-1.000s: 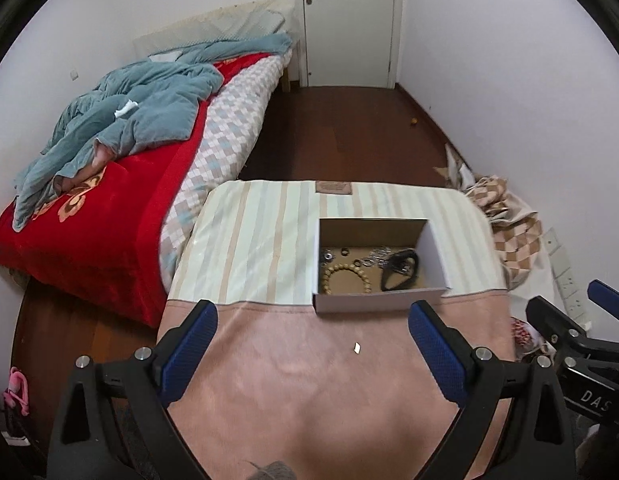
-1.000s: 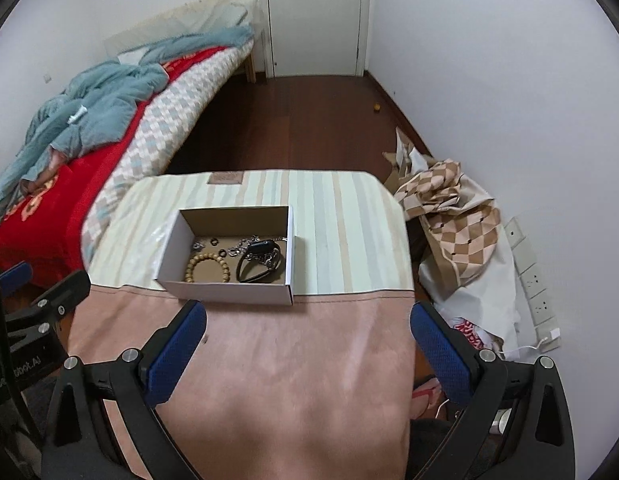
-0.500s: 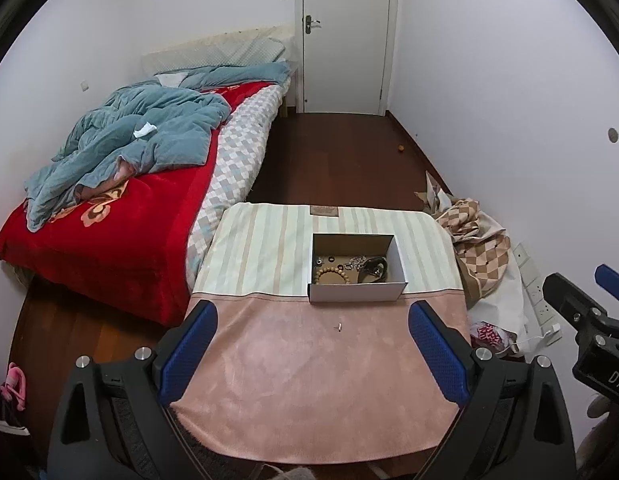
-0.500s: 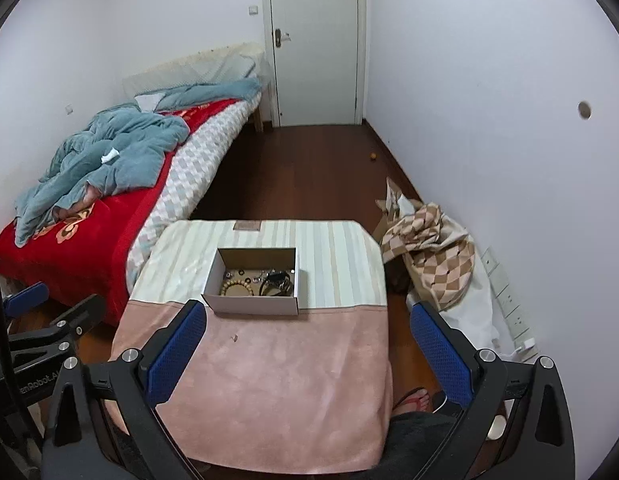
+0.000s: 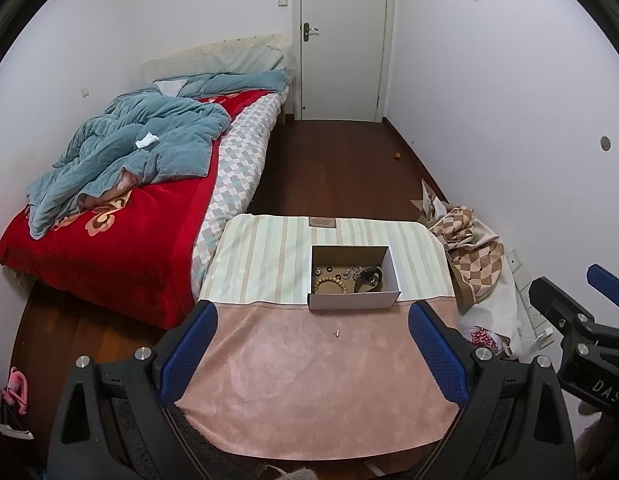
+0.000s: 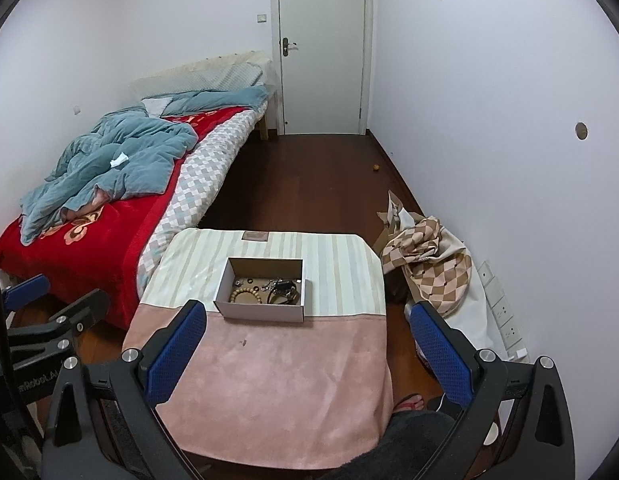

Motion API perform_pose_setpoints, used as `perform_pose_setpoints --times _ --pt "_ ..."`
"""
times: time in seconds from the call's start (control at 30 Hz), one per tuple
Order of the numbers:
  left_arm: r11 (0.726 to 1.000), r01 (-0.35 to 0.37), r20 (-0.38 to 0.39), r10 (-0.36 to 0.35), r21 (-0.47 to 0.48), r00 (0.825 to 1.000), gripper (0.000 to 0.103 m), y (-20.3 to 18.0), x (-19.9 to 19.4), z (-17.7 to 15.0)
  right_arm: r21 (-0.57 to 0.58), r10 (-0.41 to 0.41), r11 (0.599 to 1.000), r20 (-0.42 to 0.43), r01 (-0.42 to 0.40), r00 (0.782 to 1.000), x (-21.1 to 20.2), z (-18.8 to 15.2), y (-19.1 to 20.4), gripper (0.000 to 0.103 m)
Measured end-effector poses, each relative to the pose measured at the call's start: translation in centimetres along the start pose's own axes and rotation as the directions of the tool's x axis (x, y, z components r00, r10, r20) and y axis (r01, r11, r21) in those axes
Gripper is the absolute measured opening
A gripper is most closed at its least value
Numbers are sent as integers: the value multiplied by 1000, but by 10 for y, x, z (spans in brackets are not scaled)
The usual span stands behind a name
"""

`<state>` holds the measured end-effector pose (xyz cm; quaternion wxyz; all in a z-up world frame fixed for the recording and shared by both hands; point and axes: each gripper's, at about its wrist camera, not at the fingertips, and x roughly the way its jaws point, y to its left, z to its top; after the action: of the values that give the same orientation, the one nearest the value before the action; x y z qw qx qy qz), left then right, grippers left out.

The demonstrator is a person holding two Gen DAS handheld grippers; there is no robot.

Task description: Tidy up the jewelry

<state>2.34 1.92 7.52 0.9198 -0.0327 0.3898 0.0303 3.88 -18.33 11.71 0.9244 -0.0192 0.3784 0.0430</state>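
Observation:
A small white cardboard box (image 5: 392, 266) (image 6: 222, 285) sits on the table where the striped cloth meets the pink cloth. Inside lie a wooden bead bracelet (image 5: 330, 283) (image 6: 246, 294), a dark band or watch (image 5: 369, 278) (image 6: 285, 291), small rings and a chain. A tiny loose piece (image 5: 337, 333) (image 6: 243, 343) lies on the pink cloth in front of the box. My left gripper (image 5: 313, 356) and right gripper (image 6: 305, 354) are both open and empty, held high and well back from the table.
The table (image 5: 309, 392) stands beside a bed with a red blanket (image 5: 105, 236) on the left. A checked cloth pile (image 5: 469, 248) lies on the floor at right, by wall sockets. A white door (image 5: 341, 40) is at the far end.
Both grippers have pulled up and back from the table, so the box and table look much smaller. The box and its contents have not moved.

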Motion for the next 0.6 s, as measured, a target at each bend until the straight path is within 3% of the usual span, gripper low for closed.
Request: perform_pose_setpoints --times 0.27,0.6 --pt "1000 -9 -12 9 -12 1000 100 0 18 22 8 -24 1000 -24 24 999 37 20 -2 103" --pt "999 -41 -88 40 -12 995 101 -6 74 39 5 -54 998 -101 55 993 93 33 -3 103"
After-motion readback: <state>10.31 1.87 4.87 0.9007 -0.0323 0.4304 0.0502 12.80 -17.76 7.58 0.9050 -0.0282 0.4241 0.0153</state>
